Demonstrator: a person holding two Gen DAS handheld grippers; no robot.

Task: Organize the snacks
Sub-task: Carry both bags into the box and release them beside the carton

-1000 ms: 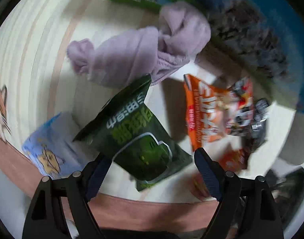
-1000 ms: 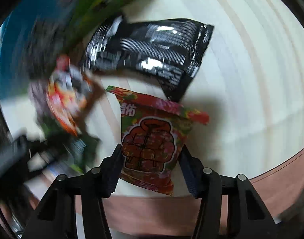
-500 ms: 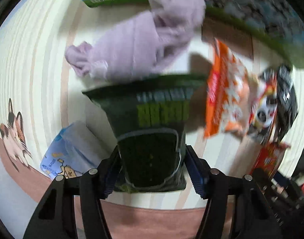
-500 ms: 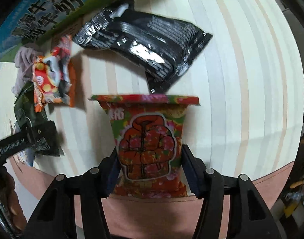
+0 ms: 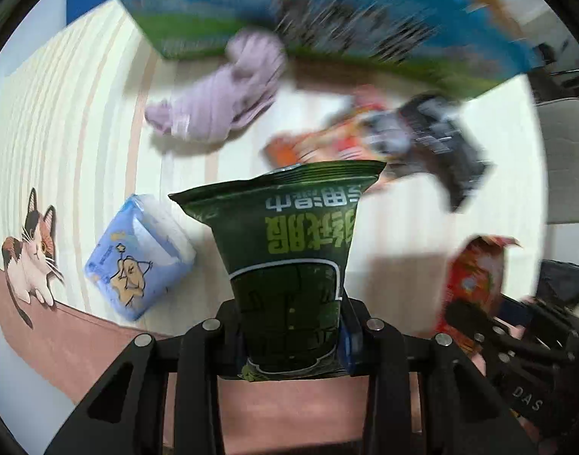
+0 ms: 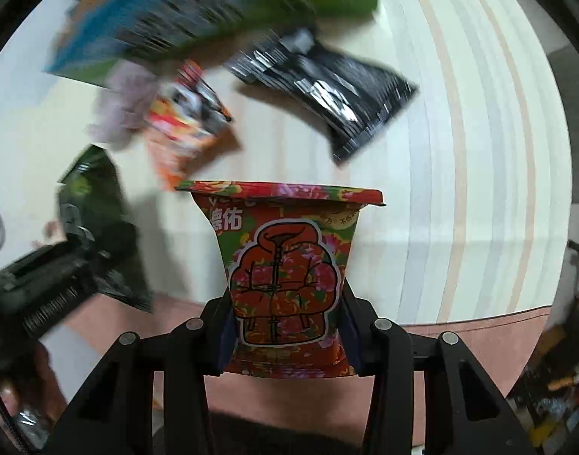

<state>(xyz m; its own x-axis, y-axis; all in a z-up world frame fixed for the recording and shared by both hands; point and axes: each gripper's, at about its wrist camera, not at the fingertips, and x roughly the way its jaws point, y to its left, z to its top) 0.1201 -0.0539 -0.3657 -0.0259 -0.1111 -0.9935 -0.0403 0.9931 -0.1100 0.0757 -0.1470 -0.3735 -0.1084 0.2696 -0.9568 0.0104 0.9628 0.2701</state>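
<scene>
Two snack bags, one in each tongs.
Left tongs squeeze the green bag; right tongs squeeze the red bag, above the tabletop.

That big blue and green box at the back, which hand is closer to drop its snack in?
Hard to call, probably left. The left gripper is shut on the dark green packet and the right gripper on the red packet. The box looms slightly larger in the left view, but both views are blurred.
</scene>
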